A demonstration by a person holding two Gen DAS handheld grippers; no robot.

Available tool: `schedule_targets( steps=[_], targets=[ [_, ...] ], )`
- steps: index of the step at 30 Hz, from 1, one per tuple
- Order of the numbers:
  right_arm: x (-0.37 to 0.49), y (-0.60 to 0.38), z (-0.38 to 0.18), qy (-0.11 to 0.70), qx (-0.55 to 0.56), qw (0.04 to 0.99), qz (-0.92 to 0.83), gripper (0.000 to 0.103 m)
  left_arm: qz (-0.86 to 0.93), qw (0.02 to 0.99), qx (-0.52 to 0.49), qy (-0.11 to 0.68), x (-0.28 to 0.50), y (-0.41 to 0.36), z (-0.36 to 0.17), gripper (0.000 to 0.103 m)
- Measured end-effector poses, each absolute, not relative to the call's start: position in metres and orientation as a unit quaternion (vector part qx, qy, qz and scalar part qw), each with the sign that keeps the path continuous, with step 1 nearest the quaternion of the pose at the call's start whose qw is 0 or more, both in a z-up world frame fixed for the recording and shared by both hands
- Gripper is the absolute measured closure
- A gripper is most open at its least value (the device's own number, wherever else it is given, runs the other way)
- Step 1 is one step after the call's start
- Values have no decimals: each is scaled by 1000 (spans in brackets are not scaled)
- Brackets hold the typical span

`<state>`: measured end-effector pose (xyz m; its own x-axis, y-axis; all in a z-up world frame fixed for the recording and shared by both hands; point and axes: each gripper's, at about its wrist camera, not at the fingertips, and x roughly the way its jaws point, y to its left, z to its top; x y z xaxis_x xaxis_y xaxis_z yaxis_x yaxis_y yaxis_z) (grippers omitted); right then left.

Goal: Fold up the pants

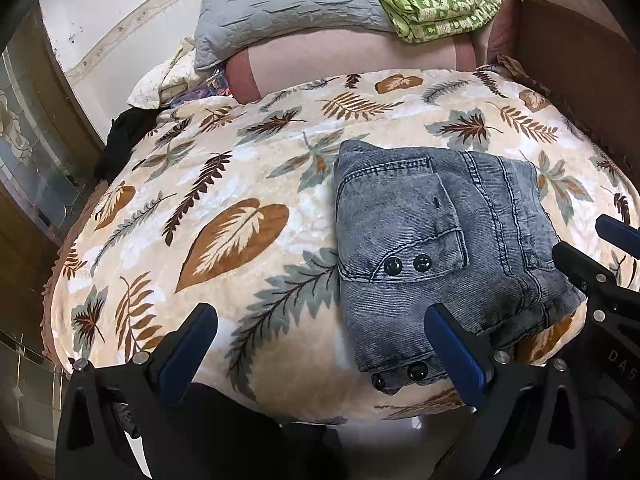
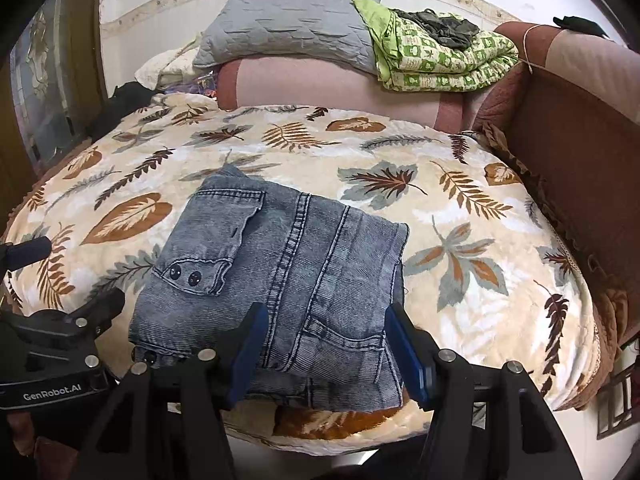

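Both claws (image 1: 320, 344) (image 2: 324, 344) tilt down, spread, seemingly clear of folded pants (image 1: 436, 236).

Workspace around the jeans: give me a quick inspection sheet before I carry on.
Surface: leaf-print blanket on the bed.
Job's things: jeans folded into a compact stack near the front edge, pocket snaps up.
Clutter: grey pillow, green quilt, dark garment on the headboard.
Grippers: left gripper open, empty; right gripper open over the jeans' near edge, not pinching.
Cables: nothing seen.
Surroundings: brown sofa arm, wall.
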<state>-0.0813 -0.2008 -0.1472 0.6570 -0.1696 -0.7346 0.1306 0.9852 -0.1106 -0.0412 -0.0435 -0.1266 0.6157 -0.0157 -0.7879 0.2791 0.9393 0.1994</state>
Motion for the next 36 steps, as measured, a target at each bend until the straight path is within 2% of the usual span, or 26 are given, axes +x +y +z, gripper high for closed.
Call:
schedule_targets(
  steps=[36],
  targets=[
    [-72,-205,-160,420,-26,903,-88,36,-67,877,153,450,-26,-39,-142,0]
  ],
)
